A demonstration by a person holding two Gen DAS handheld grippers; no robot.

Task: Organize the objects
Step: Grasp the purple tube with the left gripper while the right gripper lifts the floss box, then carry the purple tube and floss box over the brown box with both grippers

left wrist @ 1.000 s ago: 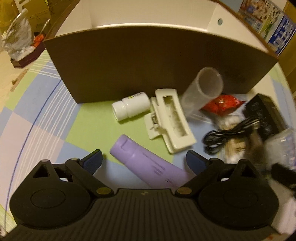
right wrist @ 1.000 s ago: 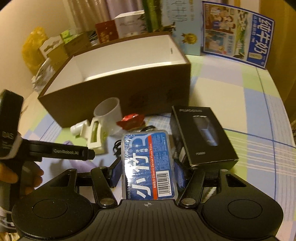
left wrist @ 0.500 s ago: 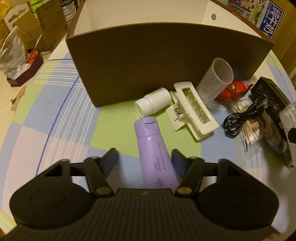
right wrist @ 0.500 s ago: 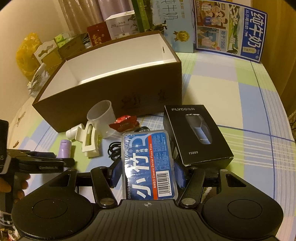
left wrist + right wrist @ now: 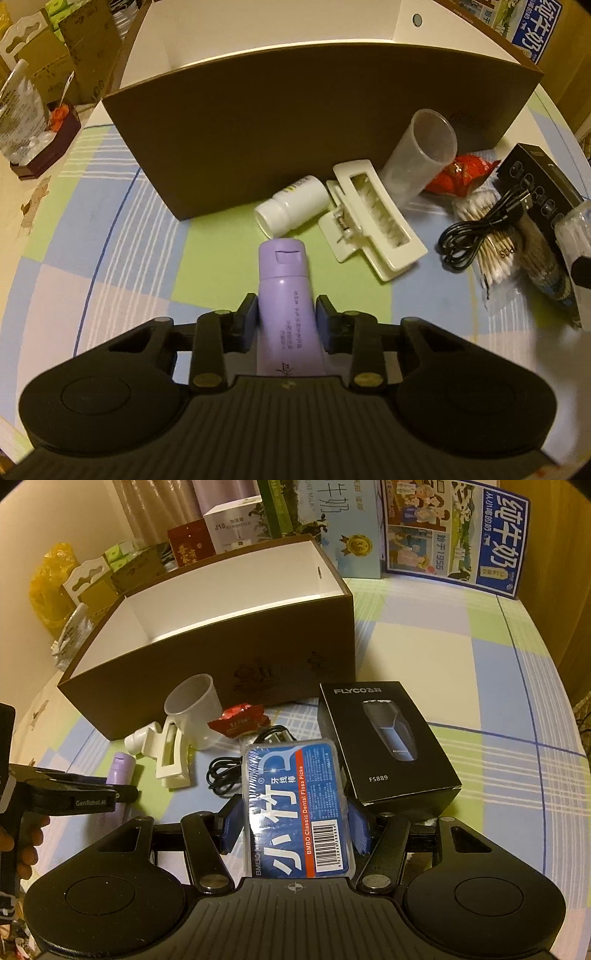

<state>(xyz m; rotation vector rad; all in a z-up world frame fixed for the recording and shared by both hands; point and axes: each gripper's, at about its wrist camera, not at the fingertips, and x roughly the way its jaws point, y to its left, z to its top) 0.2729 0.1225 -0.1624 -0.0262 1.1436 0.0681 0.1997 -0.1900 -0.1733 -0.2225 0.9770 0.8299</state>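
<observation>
The left gripper (image 5: 286, 314) has just closed its jaws on the purple tube (image 5: 284, 291), which was lying loose before. It can go in the box next. The right gripper (image 5: 295, 823) squeezes the floss pick pack (image 5: 295, 808). The brown box (image 5: 229, 657) at the far side looks empty inside.

This looks like a home. A table with a checked cloth (image 5: 461, 635) holds a brown box (image 5: 229, 664), milk cartons (image 5: 454, 531), a cup (image 5: 195, 705) and a hair clip (image 5: 373, 221).
</observation>
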